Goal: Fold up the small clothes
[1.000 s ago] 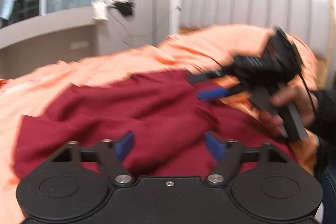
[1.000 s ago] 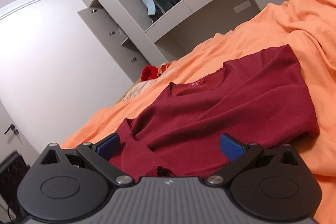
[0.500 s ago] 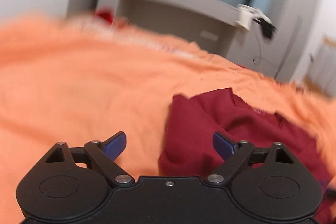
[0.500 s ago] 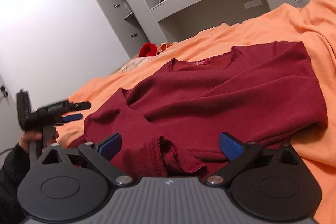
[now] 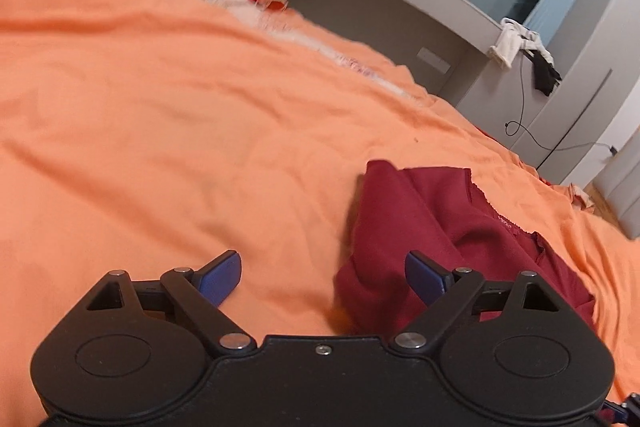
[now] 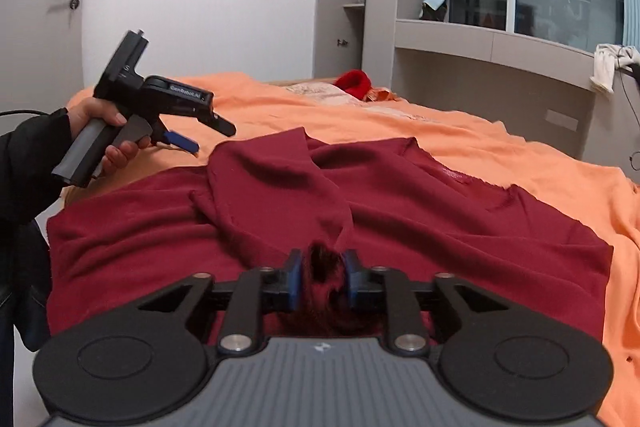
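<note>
A dark red knitted long-sleeved top (image 6: 400, 211) lies spread across an orange bedsheet (image 6: 500, 147), its neckline toward the far right and its body reaching the near edge of the bed. One sleeve is folded back over the chest, and its frilled cuff (image 6: 324, 263) sits between the blue pads of the right gripper (image 6: 323, 273). The right jaws are closing, now narrow, with the pads against both sides of the bunched cuff.

The left gripper (image 5: 322, 277) hovers at the left side of the garment, held in a bare hand (image 6: 106, 135) with a black sleeve. Its jaws stand wide apart with nothing gripped. In the left wrist view a folded edge of the red top lies just inside the right-hand blue pad (image 5: 424, 281), while the left-hand pad is over bare orange sheet; whether the pad touches the cloth cannot be told.

At the far end of the bed rests a bright red bundle of fabric (image 6: 354, 83). Beyond it stands a grey built-in desk and shelf unit (image 6: 480, 59) under a dark window, with a white cloth (image 6: 606, 67) hanging over its right end.
</note>
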